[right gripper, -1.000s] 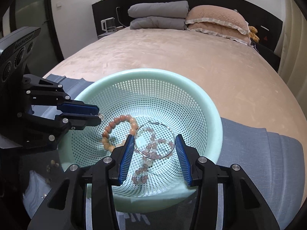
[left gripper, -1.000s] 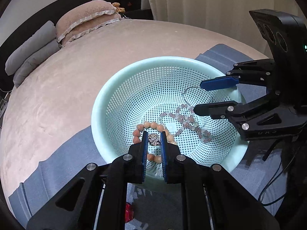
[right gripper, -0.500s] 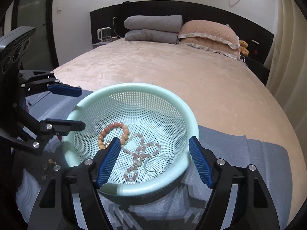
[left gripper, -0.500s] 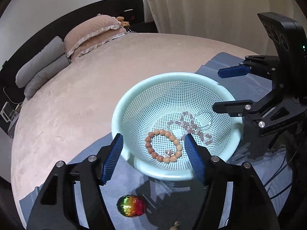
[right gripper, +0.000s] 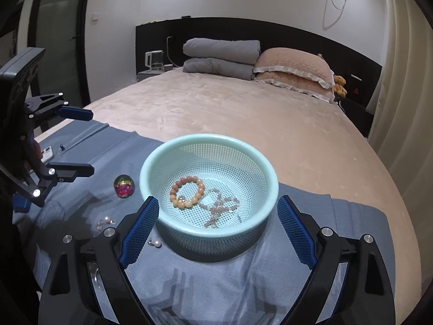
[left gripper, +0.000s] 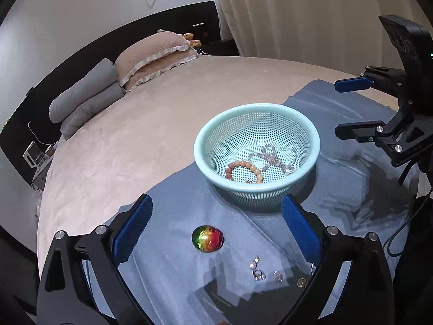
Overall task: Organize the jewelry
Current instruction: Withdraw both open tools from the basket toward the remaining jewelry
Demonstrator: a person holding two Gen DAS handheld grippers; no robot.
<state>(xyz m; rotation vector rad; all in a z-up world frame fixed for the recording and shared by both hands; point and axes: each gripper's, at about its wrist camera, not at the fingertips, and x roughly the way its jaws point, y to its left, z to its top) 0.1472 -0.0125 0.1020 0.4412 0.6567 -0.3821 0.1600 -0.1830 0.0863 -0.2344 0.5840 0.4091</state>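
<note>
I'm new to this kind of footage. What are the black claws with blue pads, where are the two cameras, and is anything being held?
The claws are handheld grippers, one per hand; each picture comes from a camera on one gripper, looking along its jaws. The left gripper and right gripper are both open and empty. On a blue cloth on the bed sits a mint basket holding an orange bead bracelet and a pale bead strand. Beside it lie an iridescent stone and small earrings.

Your background: beige bed [right gripper: 243, 119], stacked grey pillows [right gripper: 220, 57] beside pink ones [right gripper: 293, 73], teddy bear [right gripper: 339, 85], kettle [right gripper: 154, 60], curtains [left gripper: 297, 13].
</note>
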